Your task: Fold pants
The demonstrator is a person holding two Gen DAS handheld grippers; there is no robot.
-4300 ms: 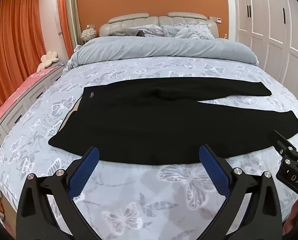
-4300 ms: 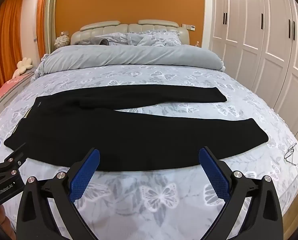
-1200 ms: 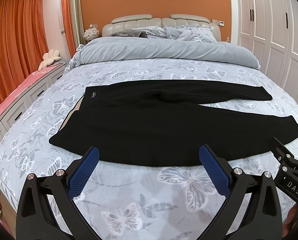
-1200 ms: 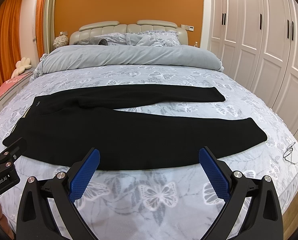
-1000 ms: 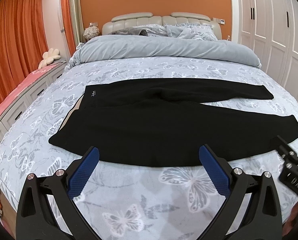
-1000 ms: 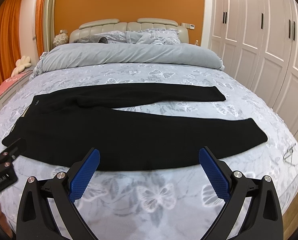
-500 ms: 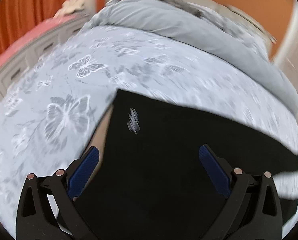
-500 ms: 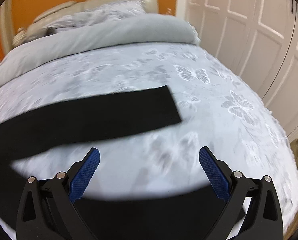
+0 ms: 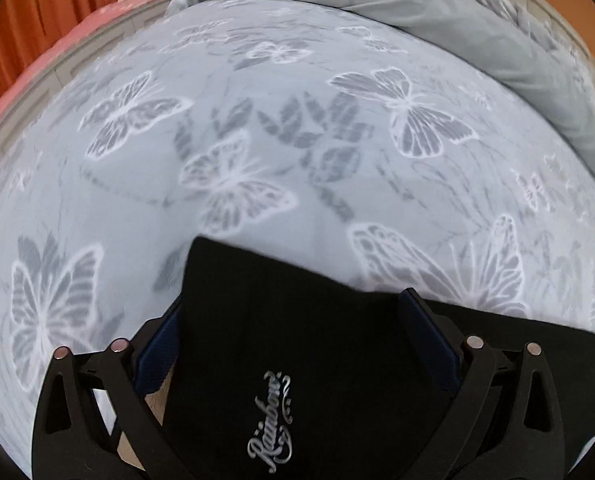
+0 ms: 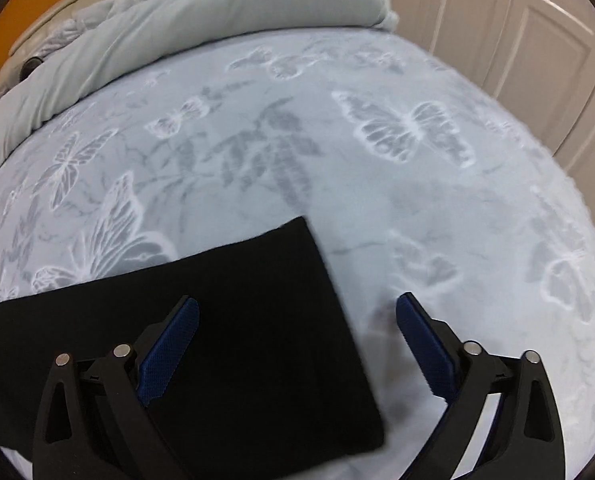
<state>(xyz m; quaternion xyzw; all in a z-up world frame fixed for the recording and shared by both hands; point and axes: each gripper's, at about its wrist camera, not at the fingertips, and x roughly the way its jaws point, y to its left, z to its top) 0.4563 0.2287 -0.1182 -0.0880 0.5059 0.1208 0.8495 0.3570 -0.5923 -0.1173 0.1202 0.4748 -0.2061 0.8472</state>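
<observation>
Black pants lie flat on the bed. In the left wrist view the waistband corner of the pants point(image 9: 297, 344), with a silver script logo, lies between the fingers of my open left gripper point(image 9: 293, 332), which is low over it, close to the fabric. In the right wrist view the far leg's cuff point(image 10: 281, 320) lies under my open right gripper point(image 10: 297, 328); the left finger point(image 10: 169, 344) is over the cloth and the right finger point(image 10: 425, 344) is over the bedspread beside the cuff edge.
The bedspread point(image 9: 257, 140) is pale grey-blue with butterfly print. A rolled grey duvet point(image 10: 177, 28) lies at the head of the bed. White wardrobe doors point(image 10: 537, 40) stand to the right. An orange curtain point(image 9: 29, 20) and a pink ledge are to the left.
Both grippers have swung forward and down from the bed's foot: the left onto the waistband corner, the right onto the far leg's cuff. Both have stayed open.
</observation>
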